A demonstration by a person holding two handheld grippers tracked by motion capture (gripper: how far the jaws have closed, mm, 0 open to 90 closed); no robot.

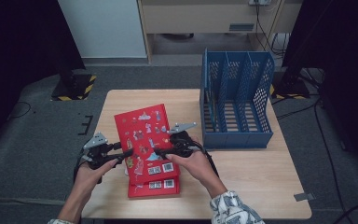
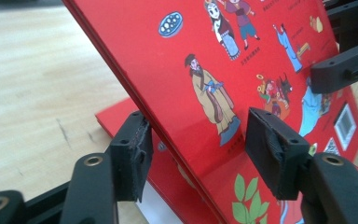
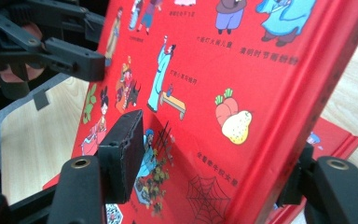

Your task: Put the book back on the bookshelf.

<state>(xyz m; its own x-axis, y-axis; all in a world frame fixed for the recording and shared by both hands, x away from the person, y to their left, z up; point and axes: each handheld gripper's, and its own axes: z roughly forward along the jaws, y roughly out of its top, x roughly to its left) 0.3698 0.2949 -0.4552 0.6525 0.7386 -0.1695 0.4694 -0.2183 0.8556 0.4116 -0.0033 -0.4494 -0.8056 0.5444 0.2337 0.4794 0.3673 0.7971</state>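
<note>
Both tools, left [image 1: 123, 154] and right [image 1: 161, 151], gape wide astride a glossy red hardcover book [image 1: 145, 135], neither clamping.

Red book [image 3: 242, 93] cover: small Chinese captions, illegible; QR codes.

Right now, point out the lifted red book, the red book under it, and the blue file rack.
lifted red book [image 1: 142, 130], high view, middle of its cover
red book underneath [image 1: 154, 187], high view, near edge on the table
blue file rack [image 1: 237, 138], high view, front wall
</note>
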